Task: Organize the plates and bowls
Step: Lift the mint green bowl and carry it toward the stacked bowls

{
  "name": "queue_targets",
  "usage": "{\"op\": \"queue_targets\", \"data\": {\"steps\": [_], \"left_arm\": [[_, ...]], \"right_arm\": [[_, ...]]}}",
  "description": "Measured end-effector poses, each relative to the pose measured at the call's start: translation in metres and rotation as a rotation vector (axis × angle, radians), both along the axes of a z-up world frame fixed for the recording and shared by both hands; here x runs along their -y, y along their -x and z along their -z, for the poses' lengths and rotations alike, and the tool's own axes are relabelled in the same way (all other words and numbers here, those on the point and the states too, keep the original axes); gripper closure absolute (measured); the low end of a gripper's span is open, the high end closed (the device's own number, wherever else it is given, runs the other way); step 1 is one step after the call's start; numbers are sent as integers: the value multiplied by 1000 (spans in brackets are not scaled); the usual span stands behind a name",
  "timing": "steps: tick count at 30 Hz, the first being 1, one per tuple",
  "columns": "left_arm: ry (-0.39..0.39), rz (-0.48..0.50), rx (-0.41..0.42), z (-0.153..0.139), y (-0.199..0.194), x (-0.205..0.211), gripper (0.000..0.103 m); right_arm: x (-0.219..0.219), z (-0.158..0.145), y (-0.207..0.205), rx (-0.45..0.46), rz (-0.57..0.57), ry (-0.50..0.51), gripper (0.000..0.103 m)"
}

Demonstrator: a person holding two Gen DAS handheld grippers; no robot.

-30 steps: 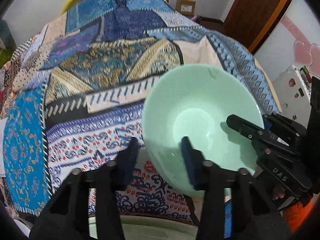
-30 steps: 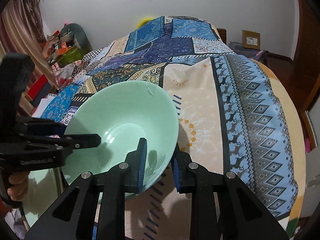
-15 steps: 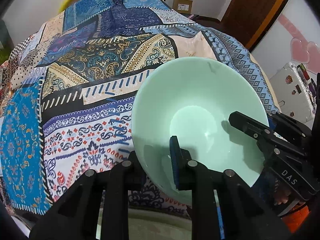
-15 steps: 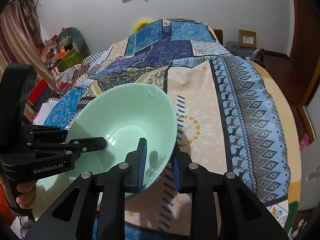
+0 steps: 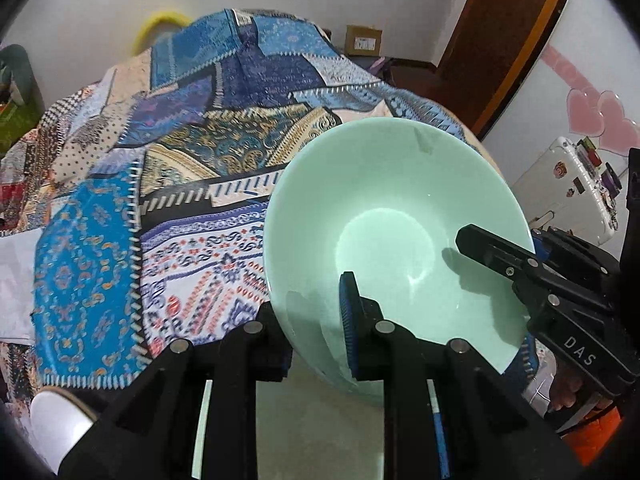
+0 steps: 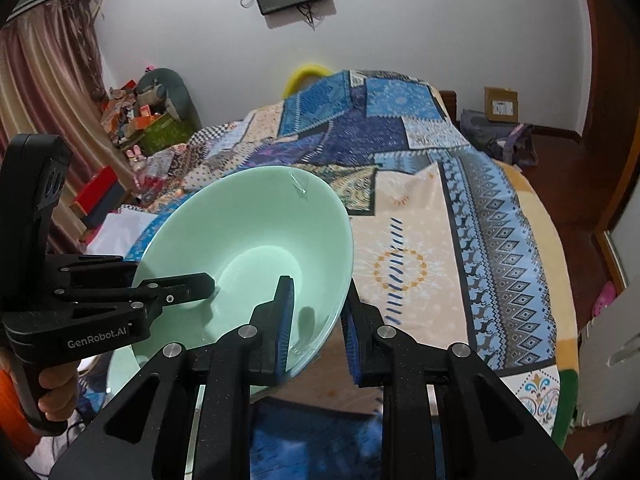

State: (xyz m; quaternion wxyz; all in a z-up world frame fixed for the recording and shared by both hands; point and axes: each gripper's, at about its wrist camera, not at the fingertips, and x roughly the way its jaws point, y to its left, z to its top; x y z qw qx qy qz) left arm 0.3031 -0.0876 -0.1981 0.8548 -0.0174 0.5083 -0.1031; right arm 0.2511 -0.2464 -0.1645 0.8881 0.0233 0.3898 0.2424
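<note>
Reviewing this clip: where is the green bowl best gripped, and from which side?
By its thin rim, one finger inside and one outside. The green bowl flares too wide to span, so the left gripper and right gripper each pinch the near rim from the holder's side.

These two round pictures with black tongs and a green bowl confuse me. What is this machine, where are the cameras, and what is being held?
There is no robot here. A person holds a black two-finger clamp in each hand, and a wide-angle camera on each clamp looks forward along its fingers.

One picture comes from the left gripper. It pinches the near rim of the green bowl, one finger inside and one outside. The other clamp shows at its right.

The other picture comes from the right gripper, which pinches the bowl's opposite rim the same way. So both clamps hold one bowl, tilted and lifted above a bed with a patchwork bedspread.

Just below the bowl lies more pale green dishware, probably a plate.
</note>
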Motion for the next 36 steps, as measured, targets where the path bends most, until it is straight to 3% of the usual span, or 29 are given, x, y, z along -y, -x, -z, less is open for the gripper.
{"op": "queue_targets", "data": {"steps": [17,36], "left_arm": [[2,-75,105,-59,80,-46,83],[-13,-199,133,-71,155,-131,83]], "right_arm": [[-48,-29,50,64,-80,-21,82],[-126,-30,88,71,-217,-37,82]]}}
